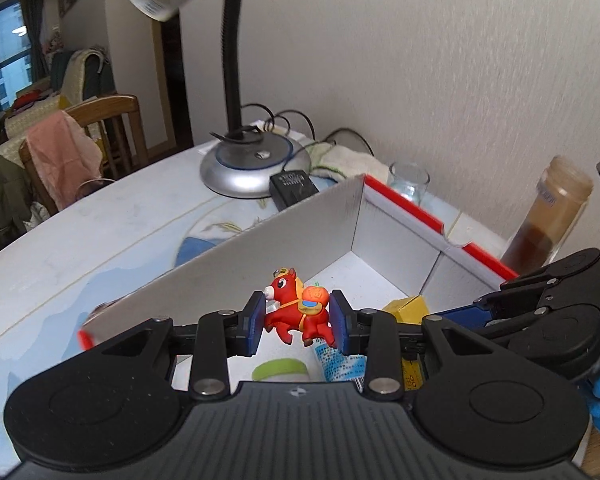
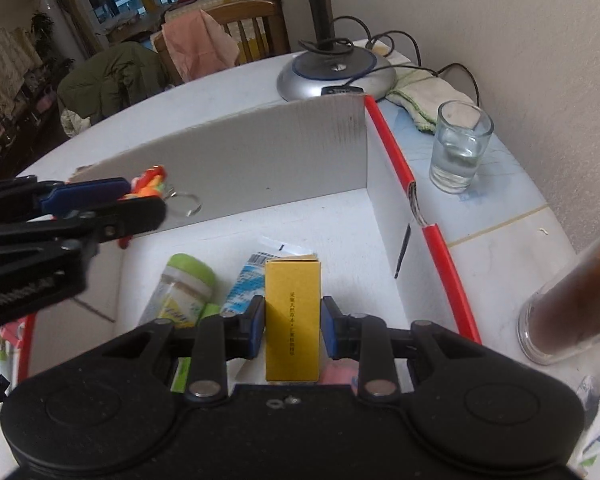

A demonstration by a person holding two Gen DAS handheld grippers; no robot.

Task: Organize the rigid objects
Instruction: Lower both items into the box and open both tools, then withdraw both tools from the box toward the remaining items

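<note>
In the left wrist view, a red toy horse [image 1: 296, 312] with an orange pack is pinched between the pads of the left gripper [image 1: 298, 322], low in the centre, above the open cardboard box [image 1: 396, 236]. In the right wrist view, a yellow carton [image 2: 292, 320] is clamped by the right gripper [image 2: 292, 326], its long axis running along the fingers, over the box floor, where a green-capped bottle [image 2: 186, 290] lies at its left.

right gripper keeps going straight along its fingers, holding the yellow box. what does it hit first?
Probably the white floor of the cardboard box: the right gripper, shut on the yellow box, points steeply down into it. The blue-and-white tube lies just left of that line; depth is unclear.
</note>
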